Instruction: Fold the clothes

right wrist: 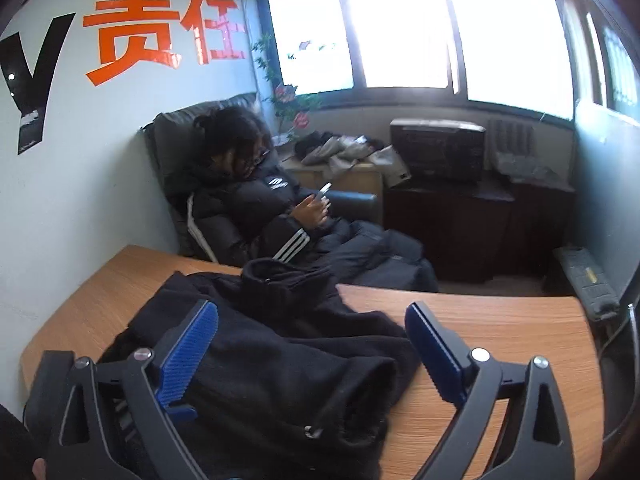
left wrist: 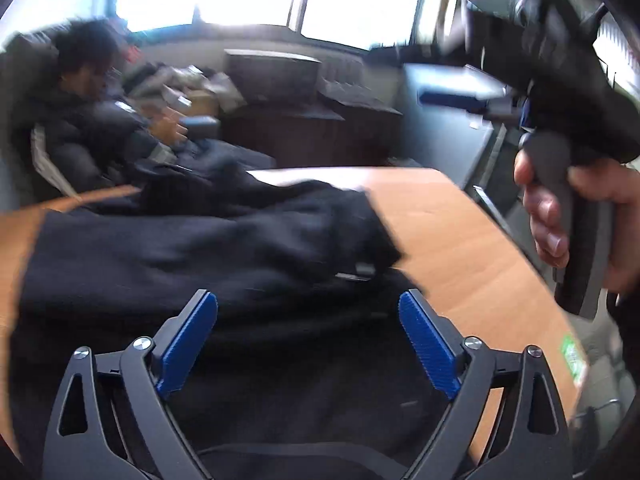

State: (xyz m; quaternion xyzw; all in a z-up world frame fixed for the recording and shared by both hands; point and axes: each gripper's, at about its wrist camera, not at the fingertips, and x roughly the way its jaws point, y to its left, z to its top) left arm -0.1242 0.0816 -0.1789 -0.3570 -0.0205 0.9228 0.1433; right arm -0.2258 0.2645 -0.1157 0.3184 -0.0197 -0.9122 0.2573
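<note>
A black garment [left wrist: 208, 256] lies rumpled across the wooden table [left wrist: 460, 240]. My left gripper [left wrist: 308, 306] hovers over its near part, jaws wide apart, nothing between the blue pads [left wrist: 188, 344]. In the right wrist view the same garment [right wrist: 288, 352] is bunched into folds, with a rolled sleeve or cuff end toward me. My right gripper [right wrist: 312, 318] is open above it, with one pad over the cloth and the other over bare table [right wrist: 500, 320]. A hand [left wrist: 548, 216] grips the right gripper's handle at the right of the left wrist view, blurred.
A person in a dark puffer jacket [right wrist: 248, 208] sits in an armchair just beyond the table's far edge, looking at a phone. A dark cabinet [right wrist: 460, 216] with boxes stands under the windows. A white wall [right wrist: 80, 160] runs along the table's left side.
</note>
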